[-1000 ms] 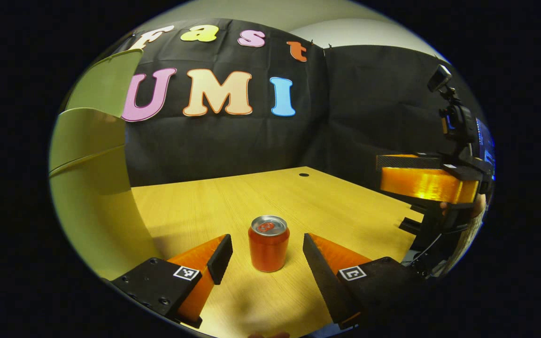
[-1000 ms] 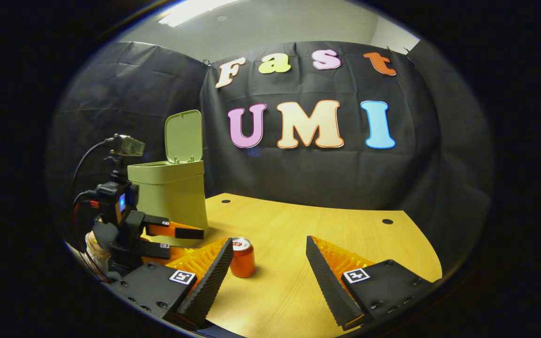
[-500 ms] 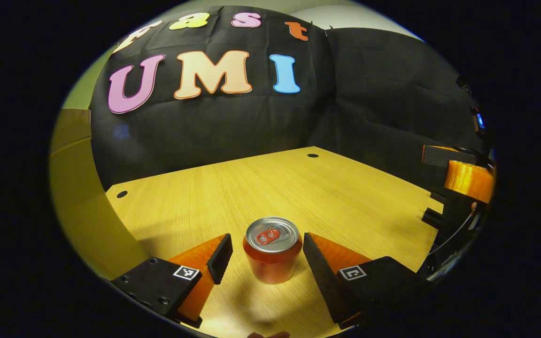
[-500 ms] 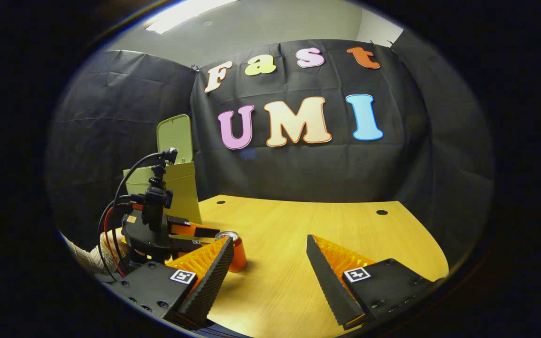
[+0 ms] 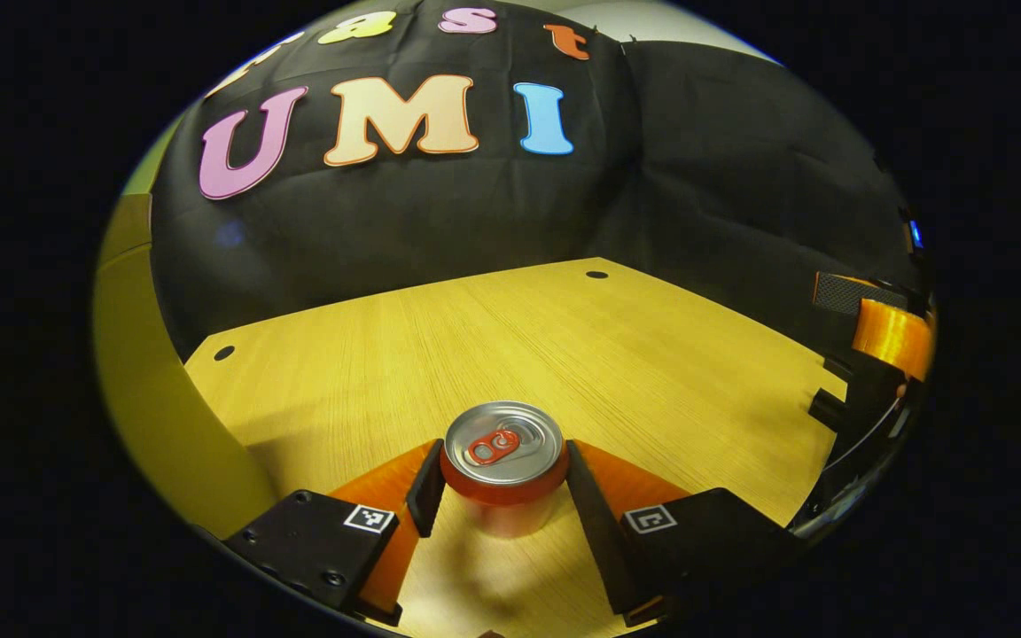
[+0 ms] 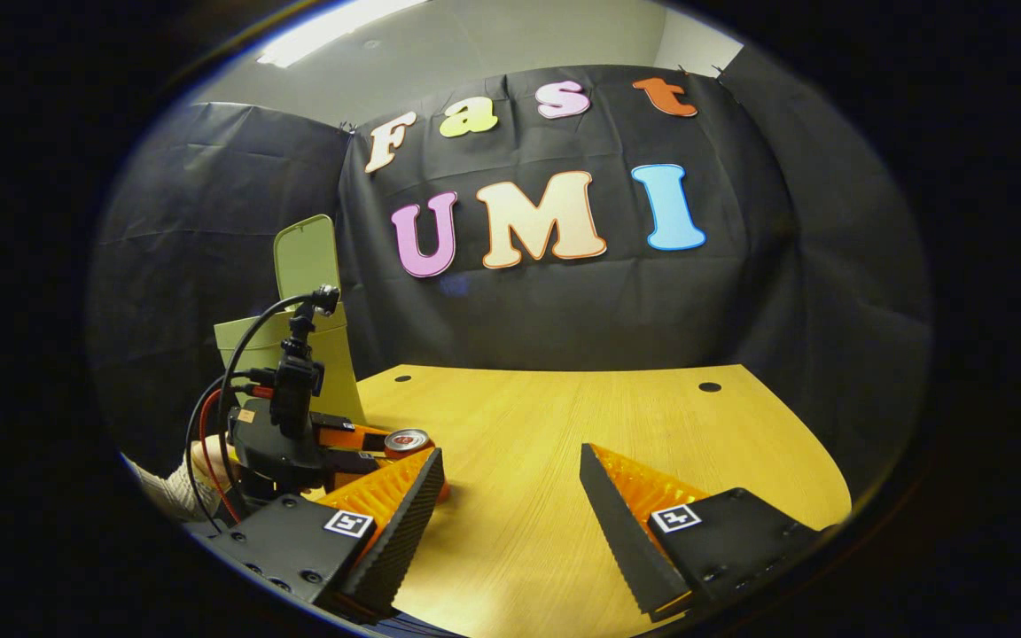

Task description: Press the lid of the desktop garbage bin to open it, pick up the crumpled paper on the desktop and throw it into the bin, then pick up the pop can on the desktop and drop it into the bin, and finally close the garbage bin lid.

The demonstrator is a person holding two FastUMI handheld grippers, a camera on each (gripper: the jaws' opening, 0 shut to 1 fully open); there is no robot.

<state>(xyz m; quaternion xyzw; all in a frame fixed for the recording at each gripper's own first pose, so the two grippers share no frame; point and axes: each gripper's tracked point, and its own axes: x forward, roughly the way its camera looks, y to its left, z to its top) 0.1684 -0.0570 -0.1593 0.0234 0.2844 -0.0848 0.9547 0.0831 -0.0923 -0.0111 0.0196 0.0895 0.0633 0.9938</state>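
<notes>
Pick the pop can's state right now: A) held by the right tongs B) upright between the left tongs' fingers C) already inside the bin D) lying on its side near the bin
B: in the left gripper view the pop can stands upright on the desktop, pull tab facing up, with the left tongs bracketing it, one finger on each side.
</notes>
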